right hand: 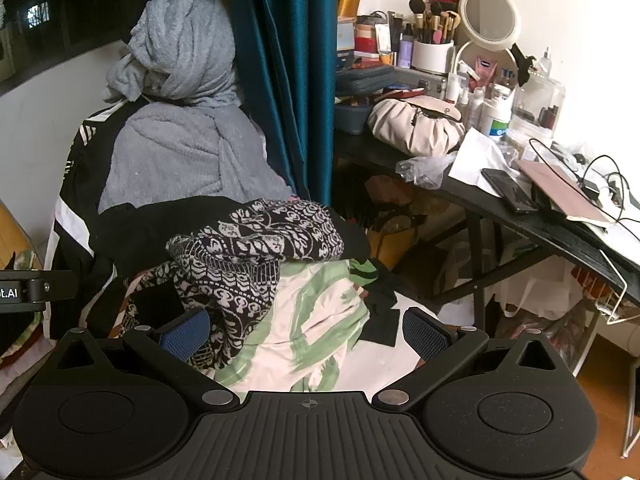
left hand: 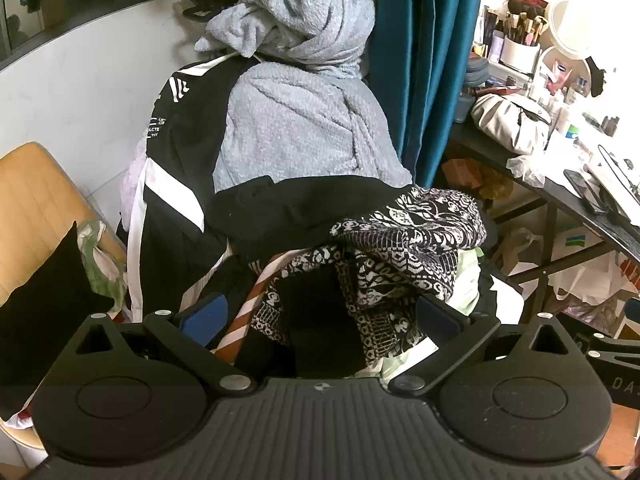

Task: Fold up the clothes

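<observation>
A heap of clothes fills both views. On top lies a black-and-white patterned garment [left hand: 404, 240] [right hand: 256, 248], over a plain black one [left hand: 288, 208] and a white-and-green cloth [right hand: 316, 320]. Behind them hang a grey fleece blanket [left hand: 304, 112] [right hand: 180, 128] and a black jacket with white stripes [left hand: 176, 152]. My left gripper [left hand: 320, 316] hovers open just above the patterned garment, and a red-and-white striped strip [left hand: 248, 312] runs past its left pad. My right gripper [right hand: 306, 334] stands open over the white-and-green cloth, nothing pinched between its blue pads.
A black desk [right hand: 552, 232] at the right is crowded with a beige bag [right hand: 416, 128], a phone [right hand: 508, 190], cables, a mirror [right hand: 490, 20] and cosmetics. A teal curtain [right hand: 280, 80] hangs behind the heap. A tan chair [left hand: 36, 208] stands at the left.
</observation>
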A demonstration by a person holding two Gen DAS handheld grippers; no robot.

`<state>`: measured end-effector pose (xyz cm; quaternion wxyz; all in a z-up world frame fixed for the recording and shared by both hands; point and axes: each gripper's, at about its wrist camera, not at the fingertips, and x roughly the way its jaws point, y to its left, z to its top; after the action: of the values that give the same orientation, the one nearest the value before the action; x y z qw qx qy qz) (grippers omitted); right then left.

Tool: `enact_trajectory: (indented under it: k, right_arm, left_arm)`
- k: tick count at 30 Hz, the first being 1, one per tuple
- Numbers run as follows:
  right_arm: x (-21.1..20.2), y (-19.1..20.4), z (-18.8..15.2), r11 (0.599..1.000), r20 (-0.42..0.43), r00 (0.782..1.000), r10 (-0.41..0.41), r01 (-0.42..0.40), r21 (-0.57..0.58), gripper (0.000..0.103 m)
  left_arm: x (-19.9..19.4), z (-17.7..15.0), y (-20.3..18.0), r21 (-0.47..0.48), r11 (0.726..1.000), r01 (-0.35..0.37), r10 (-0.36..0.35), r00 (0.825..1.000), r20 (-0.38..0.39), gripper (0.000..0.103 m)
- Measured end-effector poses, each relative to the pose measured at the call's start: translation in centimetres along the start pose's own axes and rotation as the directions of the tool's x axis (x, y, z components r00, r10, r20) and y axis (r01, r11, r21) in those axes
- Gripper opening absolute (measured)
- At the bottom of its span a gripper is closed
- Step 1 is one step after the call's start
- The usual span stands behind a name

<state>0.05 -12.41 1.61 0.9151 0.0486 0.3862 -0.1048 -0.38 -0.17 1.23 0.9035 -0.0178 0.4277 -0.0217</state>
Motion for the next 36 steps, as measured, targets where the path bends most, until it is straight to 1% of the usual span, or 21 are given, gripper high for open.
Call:
enact_trajectory:
  k: [6,20,27,36]
  right_arm:
    - [-0.4,0.0,0.1,1.0,0.026,1.0,-0.004,0.004,0.003,0.102]
    - [-0.6,1.2,0.1,1.0,0.038,0.999,-0.022,0.021,0.014,0.102]
    - [-1.0,2.5,0.3,0.999,0.051,0.998,-0.046,0.045,0.018,0.102]
    - [-1.4,4.3,0.3,0.996,0.068,0.994,-0.081,0.078,0.047,0.102]
  left_arm:
    - [-0.2,-0.5,0.2,0.006,1.0,0.002,-0.002,1.0,0.017,0.102]
    - [-0.2,-0.1,1.8,0.008,1.0,0.022,-0.022,0.999,0.041,0.102]
    - [-0.2,0.2,3.0,0.015,0.999,0.042,-0.043,0.998,0.055,0.102]
    - [-0.1,0.7,4.7,0.051,0.996,0.069,-0.073,0.995,0.069,0.102]
